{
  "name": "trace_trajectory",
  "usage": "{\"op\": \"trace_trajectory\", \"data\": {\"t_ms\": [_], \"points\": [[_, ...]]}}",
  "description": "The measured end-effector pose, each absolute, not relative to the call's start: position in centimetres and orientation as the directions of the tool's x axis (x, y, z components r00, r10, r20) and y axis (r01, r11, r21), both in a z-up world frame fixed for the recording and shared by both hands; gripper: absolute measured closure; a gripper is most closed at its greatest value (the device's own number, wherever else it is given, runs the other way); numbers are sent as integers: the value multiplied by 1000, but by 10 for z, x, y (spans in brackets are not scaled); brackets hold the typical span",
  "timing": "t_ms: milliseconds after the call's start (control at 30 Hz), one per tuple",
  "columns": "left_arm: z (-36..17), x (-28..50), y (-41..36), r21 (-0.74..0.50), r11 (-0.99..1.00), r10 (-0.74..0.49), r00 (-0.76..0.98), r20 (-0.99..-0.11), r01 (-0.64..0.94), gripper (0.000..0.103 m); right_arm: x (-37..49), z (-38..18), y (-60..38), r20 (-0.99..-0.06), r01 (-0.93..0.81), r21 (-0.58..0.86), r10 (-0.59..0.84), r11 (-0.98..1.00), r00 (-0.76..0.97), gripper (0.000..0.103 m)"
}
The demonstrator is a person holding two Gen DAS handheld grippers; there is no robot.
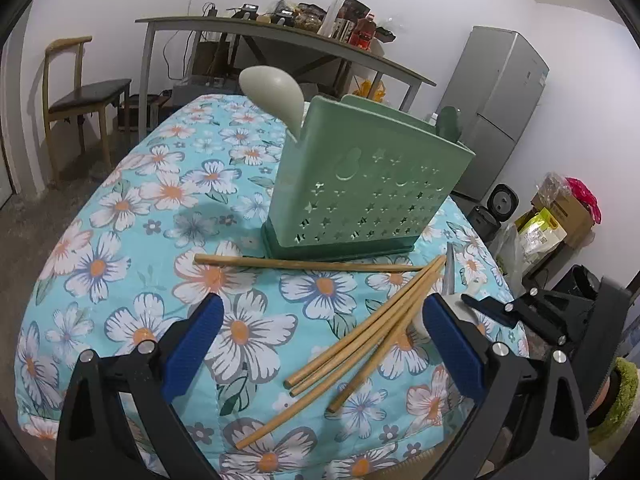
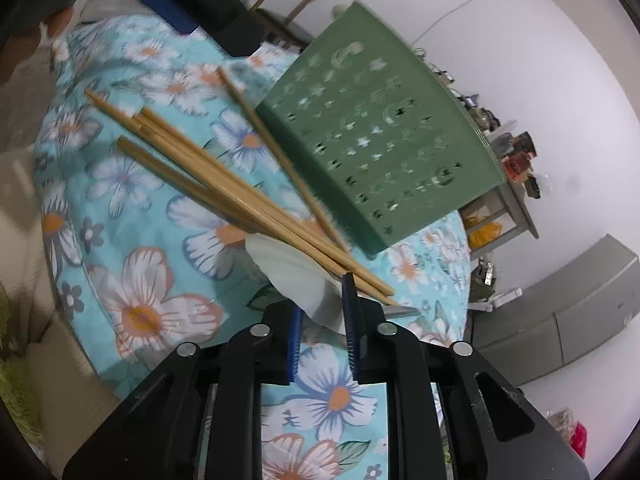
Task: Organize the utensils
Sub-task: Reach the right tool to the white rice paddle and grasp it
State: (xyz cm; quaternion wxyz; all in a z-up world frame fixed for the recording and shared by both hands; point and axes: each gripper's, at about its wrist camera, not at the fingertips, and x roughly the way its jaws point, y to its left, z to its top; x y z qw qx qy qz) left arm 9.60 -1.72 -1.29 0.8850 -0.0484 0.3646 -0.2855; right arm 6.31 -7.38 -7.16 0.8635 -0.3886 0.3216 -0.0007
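White spoon (image 2: 296, 276) between right gripper (image 2: 322, 312) pads, chopsticks (image 2: 224, 184) across it

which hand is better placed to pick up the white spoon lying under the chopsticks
Right. The right hand-held gripper already has the white spoon between its narrowed jaws; the left hand-held gripper hangs open over the chopsticks.

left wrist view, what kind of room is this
Probably a home kitchen or dining room: a floral-clothed table with a green utensil holder, a grey fridge by the wall, a cluttered side table.
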Motion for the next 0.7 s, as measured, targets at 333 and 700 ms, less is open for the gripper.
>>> {"op": "trace_trajectory", "data": {"t_ms": [333, 700], "points": [[-9, 91, -28, -261, 826, -541, 572, -616, 500, 6, 66, -29, -100, -561, -138, -518, -213, 844, 800, 91], [-11, 91, -33, -256, 820, -544, 559, -626, 511, 6, 74, 9, -140, -583, -12, -240, -135, 971, 801, 90]]}}
